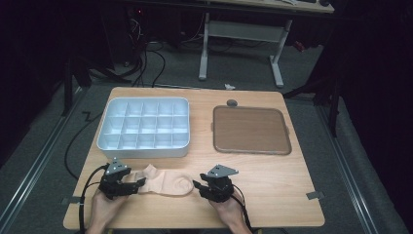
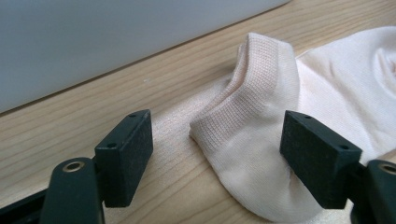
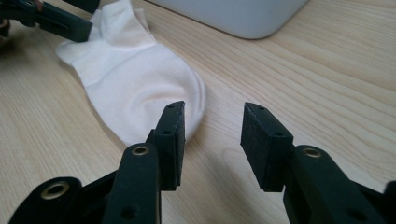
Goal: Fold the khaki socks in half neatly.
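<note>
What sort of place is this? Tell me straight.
Probably a lab or workshop set up for recording, not a home: a wooden table on grey carpet, cables trailing across the dark floor, and a white-legged desk behind.

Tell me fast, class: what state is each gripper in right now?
Left gripper: open, jaws either side of the sock cuff, holding nothing.
Right gripper: open, empty, at the sock's toe end.

Both forearms enter low; the left hand-held gripper (image 1: pixel 130 184) and right hand-held gripper (image 1: pixel 199 187) face each other, jaws apart.
</note>
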Motion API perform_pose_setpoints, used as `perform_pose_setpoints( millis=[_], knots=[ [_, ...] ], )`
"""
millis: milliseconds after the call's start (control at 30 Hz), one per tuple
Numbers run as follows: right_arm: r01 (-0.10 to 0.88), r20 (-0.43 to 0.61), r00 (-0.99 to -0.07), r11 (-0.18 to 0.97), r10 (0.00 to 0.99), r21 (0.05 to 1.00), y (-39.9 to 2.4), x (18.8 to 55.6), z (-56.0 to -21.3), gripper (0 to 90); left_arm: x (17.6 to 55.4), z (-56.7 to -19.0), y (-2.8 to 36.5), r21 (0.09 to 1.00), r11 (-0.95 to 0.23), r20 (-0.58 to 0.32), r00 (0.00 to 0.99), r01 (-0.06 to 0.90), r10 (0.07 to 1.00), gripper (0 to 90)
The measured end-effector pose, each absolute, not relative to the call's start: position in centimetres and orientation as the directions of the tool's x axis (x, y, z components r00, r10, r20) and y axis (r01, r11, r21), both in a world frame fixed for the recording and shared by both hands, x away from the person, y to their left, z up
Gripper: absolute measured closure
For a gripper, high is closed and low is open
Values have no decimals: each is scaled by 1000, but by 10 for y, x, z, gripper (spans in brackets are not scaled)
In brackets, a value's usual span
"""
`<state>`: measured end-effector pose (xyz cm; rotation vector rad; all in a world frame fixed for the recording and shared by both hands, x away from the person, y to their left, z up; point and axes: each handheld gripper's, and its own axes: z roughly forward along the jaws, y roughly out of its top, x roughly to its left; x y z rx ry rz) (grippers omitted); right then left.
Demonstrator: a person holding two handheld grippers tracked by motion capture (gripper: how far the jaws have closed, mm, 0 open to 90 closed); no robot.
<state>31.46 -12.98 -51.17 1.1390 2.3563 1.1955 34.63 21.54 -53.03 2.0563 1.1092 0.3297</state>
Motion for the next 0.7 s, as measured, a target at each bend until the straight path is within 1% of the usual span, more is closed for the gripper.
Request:
perform_pose_setpoints(
  millis=[133, 300, 367, 467, 533, 700],
  knots=[
    [525, 111, -673, 366, 732, 768, -120, 317, -511, 599, 347, -531, 215, 721, -327, -133, 585, 611, 800, 302],
    [535, 93, -678, 403, 729, 742, -111, 323, -519, 608, 346, -532, 213, 723, -332, -116, 581, 606, 806, 328],
    [534, 84, -679, 411, 729, 739, -109, 324, -521, 615, 346, -532, 212, 724, -345, -93, 580, 598, 809, 339],
    [544, 76, -671, 420, 737, 727, -107, 325, -523, 637, 344, -531, 209, 721, -366, -65, 584, 588, 809, 362],
    [551, 80, -670, 423, 738, 719, -108, 325, -523, 657, 343, -530, 206, 716, -381, -52, 590, 584, 806, 396],
    [555, 59, -677, 456, 734, 696, -105, 326, -525, 714, 342, -530, 205, 719, -391, -49, 603, 574, 796, 460]
  ],
)
